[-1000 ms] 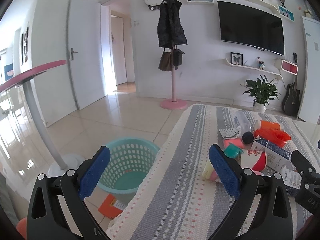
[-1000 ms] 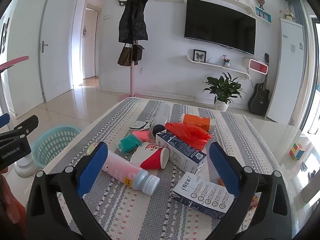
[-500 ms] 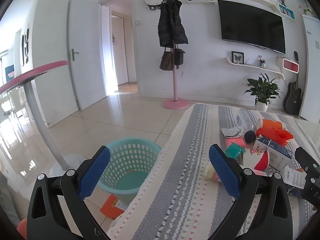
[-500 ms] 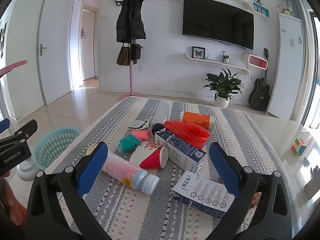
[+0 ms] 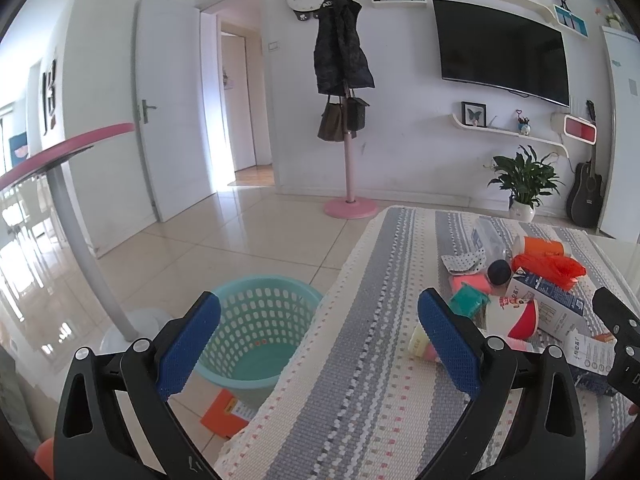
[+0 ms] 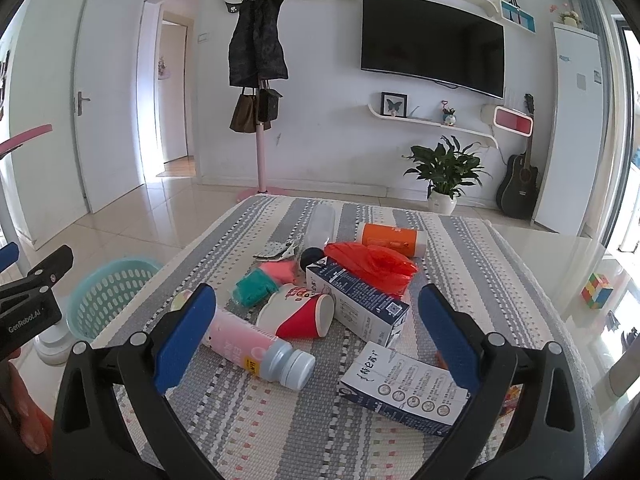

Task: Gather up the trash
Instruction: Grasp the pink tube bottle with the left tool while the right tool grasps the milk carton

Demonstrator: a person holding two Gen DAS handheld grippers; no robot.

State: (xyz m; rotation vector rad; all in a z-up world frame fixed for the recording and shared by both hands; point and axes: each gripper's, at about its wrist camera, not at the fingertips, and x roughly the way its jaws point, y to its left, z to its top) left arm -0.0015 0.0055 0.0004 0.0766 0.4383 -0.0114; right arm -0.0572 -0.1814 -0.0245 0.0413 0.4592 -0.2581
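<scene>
Trash lies in a heap on the striped tablecloth (image 6: 304, 432): a pink bottle (image 6: 248, 350), a red and white paper cup (image 6: 298, 312), a dark blue carton (image 6: 356, 300), a flat white and blue box (image 6: 404, 388), a red plastic bag (image 6: 370, 262), an orange can (image 6: 390, 236) and a teal wrapper (image 6: 254, 288). A teal basket (image 5: 260, 320) stands on the floor left of the table. My right gripper (image 6: 318, 338) is open and empty, just before the heap. My left gripper (image 5: 318, 340) is open and empty over the table's left edge, beside the basket.
An orange packet (image 5: 226, 416) lies on the floor by the basket. A round pink-edged table (image 5: 76, 148) on a grey pole stands to the left. A coat stand (image 5: 348, 120), a potted plant (image 6: 444, 172) and a guitar (image 6: 518, 184) are by the far wall.
Both grippers have drifted slightly, so the heap sits a little differently in each view. Both stay open and empty. No trash has moved.
</scene>
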